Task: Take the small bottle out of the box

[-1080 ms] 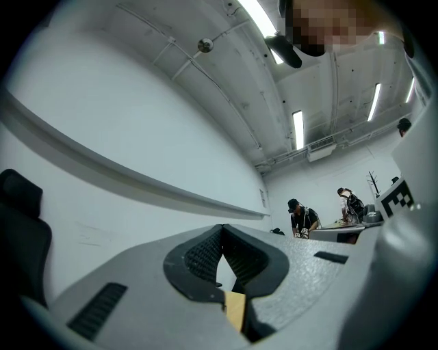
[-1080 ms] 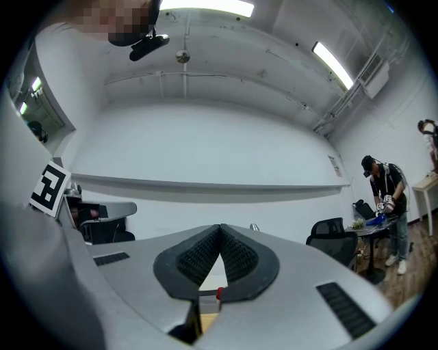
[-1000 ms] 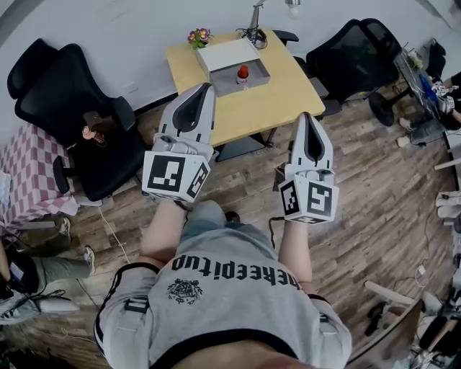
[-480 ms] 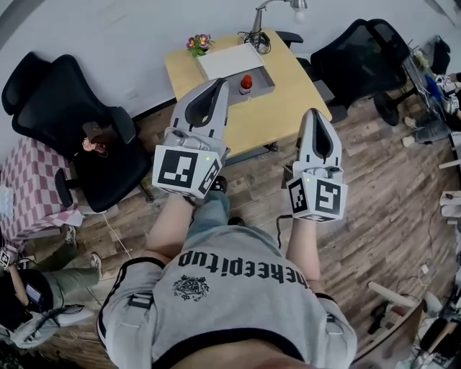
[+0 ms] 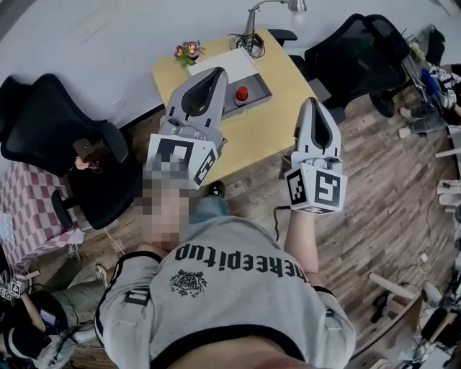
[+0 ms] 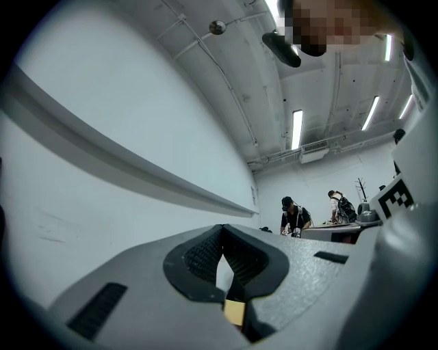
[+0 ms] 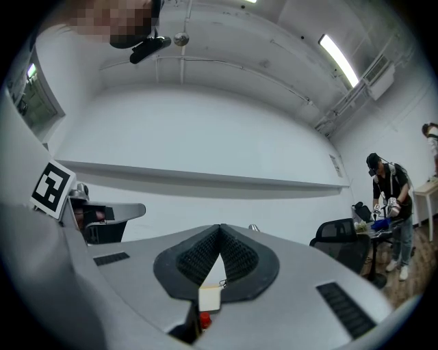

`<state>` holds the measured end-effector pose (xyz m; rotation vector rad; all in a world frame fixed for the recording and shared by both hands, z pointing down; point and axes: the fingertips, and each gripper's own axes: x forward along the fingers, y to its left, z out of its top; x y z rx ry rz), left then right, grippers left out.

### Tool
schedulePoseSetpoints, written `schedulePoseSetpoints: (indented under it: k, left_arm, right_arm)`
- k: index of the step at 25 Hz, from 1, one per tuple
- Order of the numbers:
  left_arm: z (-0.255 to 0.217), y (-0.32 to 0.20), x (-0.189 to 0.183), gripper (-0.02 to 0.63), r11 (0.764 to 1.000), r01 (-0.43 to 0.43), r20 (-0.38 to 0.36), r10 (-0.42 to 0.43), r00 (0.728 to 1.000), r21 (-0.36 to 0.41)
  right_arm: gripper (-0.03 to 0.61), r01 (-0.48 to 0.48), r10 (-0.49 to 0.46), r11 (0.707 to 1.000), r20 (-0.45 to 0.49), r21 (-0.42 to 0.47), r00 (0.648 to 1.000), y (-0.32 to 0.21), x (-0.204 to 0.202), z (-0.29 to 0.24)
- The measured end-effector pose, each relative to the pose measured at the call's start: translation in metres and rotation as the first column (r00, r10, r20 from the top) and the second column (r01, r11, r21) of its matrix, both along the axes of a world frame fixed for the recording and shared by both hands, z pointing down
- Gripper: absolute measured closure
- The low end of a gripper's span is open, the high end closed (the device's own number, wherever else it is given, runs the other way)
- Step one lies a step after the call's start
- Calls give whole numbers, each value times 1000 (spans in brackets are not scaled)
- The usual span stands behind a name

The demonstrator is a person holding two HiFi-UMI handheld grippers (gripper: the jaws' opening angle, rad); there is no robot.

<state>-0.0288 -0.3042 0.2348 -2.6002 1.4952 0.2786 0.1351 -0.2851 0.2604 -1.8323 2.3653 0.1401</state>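
The small bottle has a red cap and stands in a grey box whose white lid lies open behind it, on a yellow table. My left gripper is shut and empty, held above the table's near left part, its tip just left of the box. It covers part of the box. My right gripper is shut and empty too, over the table's near right edge. In the right gripper view the bottle's red cap shows low between the closed jaws. The left gripper view faces a white wall.
Black office chairs stand left and right of the table. A flower pot and a desk lamp sit at the table's far edge. A checked cloth lies far left. The floor is wood.
Both grippers have moved forward to the table, which now lies nearer and under their tips. Both have stayed shut.
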Motion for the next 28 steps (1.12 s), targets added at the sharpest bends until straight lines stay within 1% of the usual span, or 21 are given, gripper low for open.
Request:
schedulePoseSetpoints:
  k: [8,18,24,28]
  left_arm:
    - [9,-55,-7,609,998,-54,8,54,998,-23]
    - [45,-104,0,609,985,-134,43,139,989,-109]
    - [82,-128,2,609,964,-178,60,193,979,-198]
    - [110,-141,7,609,941,-213,68,238,969,-263]
  right_arm:
    - [577,-38,38,999,-3,-21,999,-47,-14,8]
    - [577,-90,90,992,1,-91,996,-86,-18,37]
    - [577,-118,119,983,1,-140,993,-99,-21,56]
    - [577,-133,134,977,-8,-169,991,-107,-23,67]
